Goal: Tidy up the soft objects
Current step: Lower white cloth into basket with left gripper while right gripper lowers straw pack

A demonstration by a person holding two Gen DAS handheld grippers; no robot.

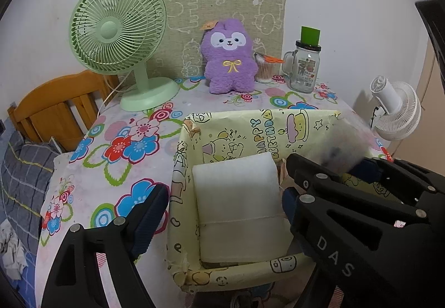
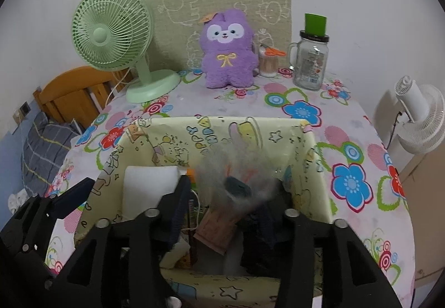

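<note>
Your right gripper stands partly open over the yellow birthday-print box, and a blurred soft item, dark cloth in a clear wrap as far as I can tell, sits loose between its jaws, unpinched. It looks light, limp and slippery; pinch it mid-body. Your left gripper is wide open and empty, straddling the white foam block in the box.

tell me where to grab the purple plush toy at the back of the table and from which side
Take the purple plush toy across its narrow waist below the yellow bow, coming from the front. It sits upright facing forward against the mat, so the back is blocked, and the cotton swab jar crowds one side.
</note>
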